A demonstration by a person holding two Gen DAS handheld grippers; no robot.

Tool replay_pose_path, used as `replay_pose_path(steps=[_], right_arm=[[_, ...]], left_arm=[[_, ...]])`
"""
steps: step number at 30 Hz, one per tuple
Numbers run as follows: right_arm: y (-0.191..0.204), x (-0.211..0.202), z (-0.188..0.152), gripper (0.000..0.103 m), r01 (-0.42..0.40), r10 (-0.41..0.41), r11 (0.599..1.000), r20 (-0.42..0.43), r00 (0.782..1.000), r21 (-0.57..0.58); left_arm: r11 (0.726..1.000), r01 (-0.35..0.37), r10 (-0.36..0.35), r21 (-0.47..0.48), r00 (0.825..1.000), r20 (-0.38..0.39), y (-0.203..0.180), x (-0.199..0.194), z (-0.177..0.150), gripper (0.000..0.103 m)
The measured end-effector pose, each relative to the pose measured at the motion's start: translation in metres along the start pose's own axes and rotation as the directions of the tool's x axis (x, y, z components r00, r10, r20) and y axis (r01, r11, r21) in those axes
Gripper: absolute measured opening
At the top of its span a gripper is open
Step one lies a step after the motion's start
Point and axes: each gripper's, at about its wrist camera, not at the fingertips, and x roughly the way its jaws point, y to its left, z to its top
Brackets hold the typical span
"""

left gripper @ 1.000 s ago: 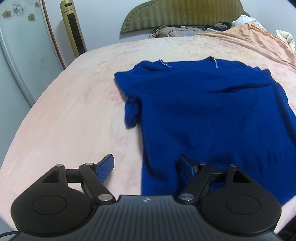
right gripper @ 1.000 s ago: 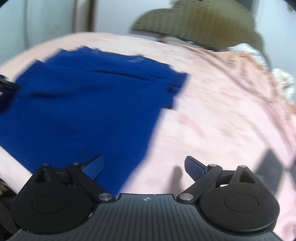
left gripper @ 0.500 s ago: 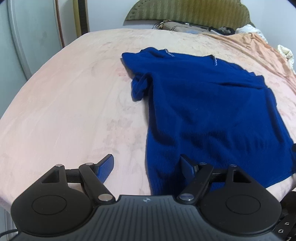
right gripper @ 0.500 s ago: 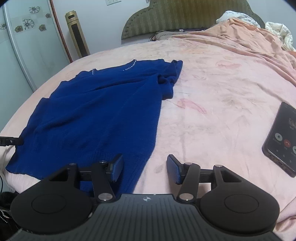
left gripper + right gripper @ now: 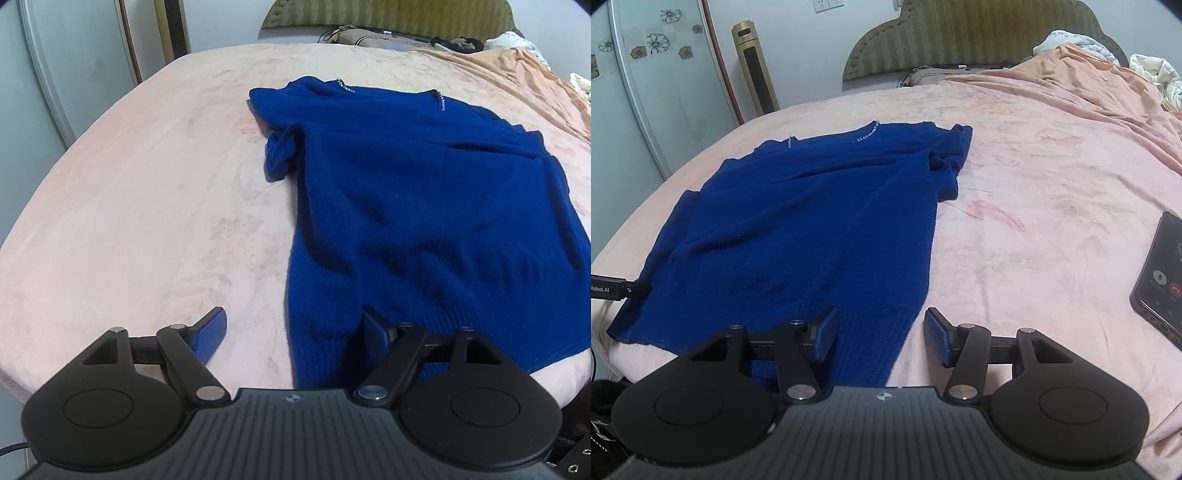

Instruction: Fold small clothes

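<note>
A dark blue knit top (image 5: pixel 424 192) lies spread flat on the pink bed, neckline toward the headboard; it also shows in the right wrist view (image 5: pixel 812 221). My left gripper (image 5: pixel 293 332) is open and straddles the top's near-left hem corner, its right finger over the fabric. My right gripper (image 5: pixel 881 336) is open and straddles the near-right hem corner, its left finger over the fabric. Neither holds anything. The left gripper's tip (image 5: pixel 617 290) shows at the left edge of the right wrist view.
A phone (image 5: pixel 1161 280) with a lit screen lies on the bed at the right. A peach blanket (image 5: pixel 1071 81) is bunched toward the headboard (image 5: pixel 960 33). A gold tower fan (image 5: pixel 753 70) and a wardrobe door (image 5: pixel 646 92) stand at the left. The bed's near edge (image 5: pixel 22 369) is just under both grippers.
Both grippers have moved in low toward the hem's near corners. The right jaws have narrowed since a second ago. The top lies where it was.
</note>
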Motion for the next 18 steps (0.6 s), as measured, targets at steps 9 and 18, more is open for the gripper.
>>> replay_pose_path(steps=[9, 18], right_arm=[[0.005, -0.006, 0.006, 0.070, -0.016, 0.015, 1.000, 0.040, 0.999, 0.025], [0.004, -0.005, 0.001, 0.071, 0.030, -0.031, 0.999, 0.025, 0.999, 0.015]], left_arm=[[0.998, -0.044, 0.044, 0.035, 0.999, -0.001, -0.009, -0.003, -0.002, 0.083], [0.977, -0.145, 0.140, 0.158, 0.989, 0.045, -0.031, -0.008, -0.006, 0.083]])
